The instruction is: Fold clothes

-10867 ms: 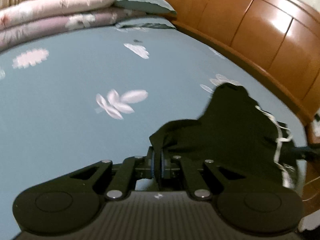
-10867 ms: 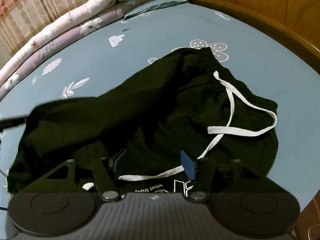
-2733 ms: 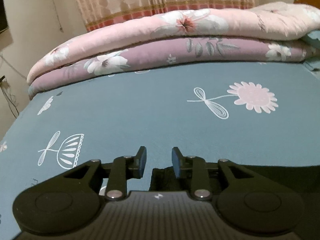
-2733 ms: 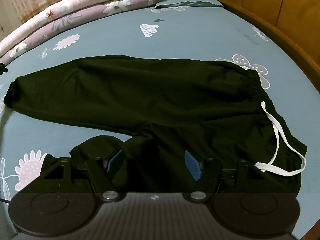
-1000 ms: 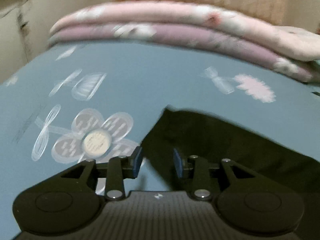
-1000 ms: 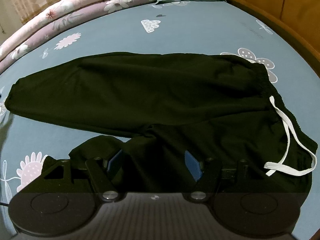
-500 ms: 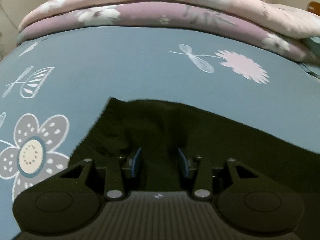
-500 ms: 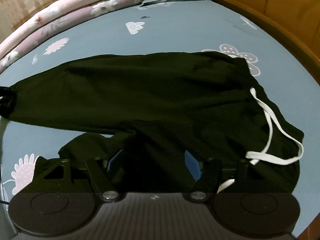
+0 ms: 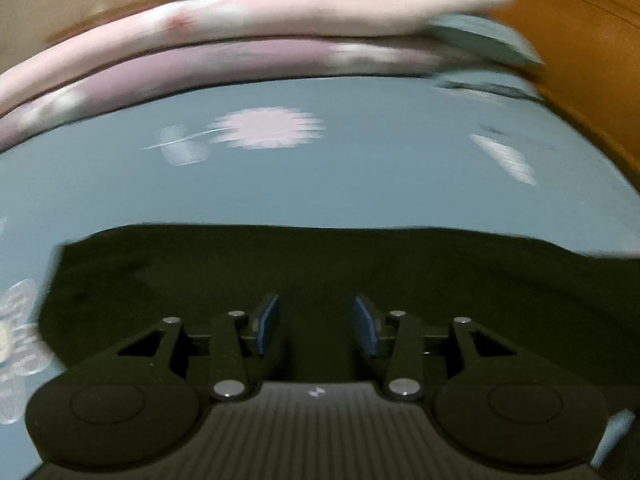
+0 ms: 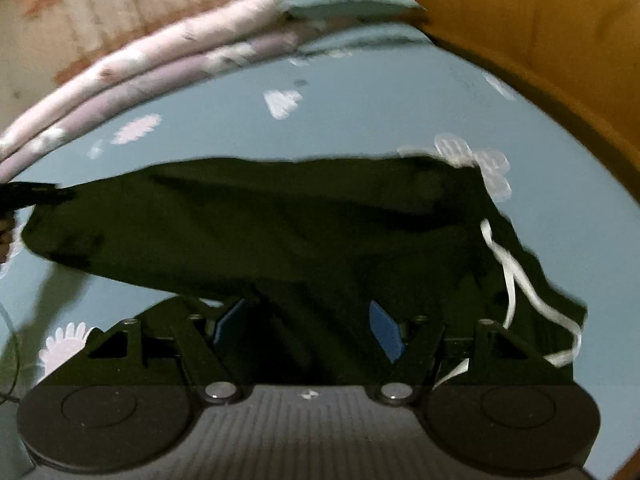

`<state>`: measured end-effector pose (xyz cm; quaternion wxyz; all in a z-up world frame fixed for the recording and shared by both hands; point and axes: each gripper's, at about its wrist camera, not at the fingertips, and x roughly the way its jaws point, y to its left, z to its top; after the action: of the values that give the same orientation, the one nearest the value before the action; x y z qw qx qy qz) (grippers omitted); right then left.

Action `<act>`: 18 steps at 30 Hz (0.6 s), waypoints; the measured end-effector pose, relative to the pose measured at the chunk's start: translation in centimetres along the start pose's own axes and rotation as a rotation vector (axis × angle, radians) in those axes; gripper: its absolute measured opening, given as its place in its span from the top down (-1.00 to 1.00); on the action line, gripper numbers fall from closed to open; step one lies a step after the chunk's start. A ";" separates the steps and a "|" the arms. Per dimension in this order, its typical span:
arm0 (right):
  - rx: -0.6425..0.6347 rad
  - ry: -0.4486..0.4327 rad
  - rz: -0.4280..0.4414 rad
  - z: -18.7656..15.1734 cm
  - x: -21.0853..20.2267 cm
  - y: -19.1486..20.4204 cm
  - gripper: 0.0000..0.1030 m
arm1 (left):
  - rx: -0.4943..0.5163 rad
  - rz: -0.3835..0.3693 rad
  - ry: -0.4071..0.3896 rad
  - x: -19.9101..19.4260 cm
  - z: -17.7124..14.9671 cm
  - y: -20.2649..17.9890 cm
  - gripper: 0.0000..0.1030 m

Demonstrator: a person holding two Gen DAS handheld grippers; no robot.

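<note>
The black trousers (image 10: 304,232) are lying spread on the bed (image 9: 360,184), stretching beneath and ahead of both sets of jaws. The left gripper (image 9: 316,322) is standing slightly parted after widening; the right gripper (image 10: 308,330) is gaping wide, clamping nothing.

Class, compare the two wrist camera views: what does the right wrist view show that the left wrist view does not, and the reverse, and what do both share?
Only the right wrist view shows the white drawstring at the trousers' waist, the patterned curtain, and the right claw, open with black cloth between its pads.

Only the left wrist view shows the left claw, open over the cloth, its jaws having just been opening.

Both show the black trousers, the blue floral bedsheet, the folded pink quilts, a pillow and the wooden headboard.
</note>
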<state>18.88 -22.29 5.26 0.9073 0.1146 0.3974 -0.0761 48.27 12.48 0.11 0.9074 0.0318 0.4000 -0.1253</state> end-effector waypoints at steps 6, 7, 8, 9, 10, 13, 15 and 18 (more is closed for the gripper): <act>-0.229 -0.027 0.098 4.4 0.3 -1.0 -0.38 | 0.147 -0.140 0.042 -1.7 -2.4 -10.2 0.15; -0.281 -0.024 0.113 5.3 0.6 -1.3 -0.38 | 0.156 -0.138 0.050 -2.0 -2.9 -11.5 0.15; -0.334 -0.020 0.126 6.1 1.0 -1.5 -0.38 | 0.161 -0.135 0.058 -2.4 -3.4 -12.6 0.13; -0.382 -0.013 0.133 6.8 1.6 -1.8 -0.38 | 0.167 -0.132 0.065 -2.8 -3.8 -13.8 0.05; -0.430 -0.005 0.138 7.6 2.3 -2.1 -0.38 | 0.154 -0.131 0.071 -3.2 -4.3 -14.5 -0.06; -0.537 0.020 0.171 9.9 5.3 -3.1 -0.38 | 0.111 -0.110 0.087 -4.3 -5.6 -15.8 -0.12; -0.583 0.038 0.209 11.4 7.5 -3.6 -0.35 | 0.090 -0.069 0.096 -5.1 -6.6 -16.6 -0.12; -0.637 0.056 0.266 13.7 11.0 -4.2 -0.14 | 0.032 -0.020 0.101 -6.0 -7.3 -17.1 -0.13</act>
<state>34.94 -30.48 5.51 0.8882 -0.1217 0.4075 0.1740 34.81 -1.66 0.29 0.8840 0.0484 0.4437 -0.1391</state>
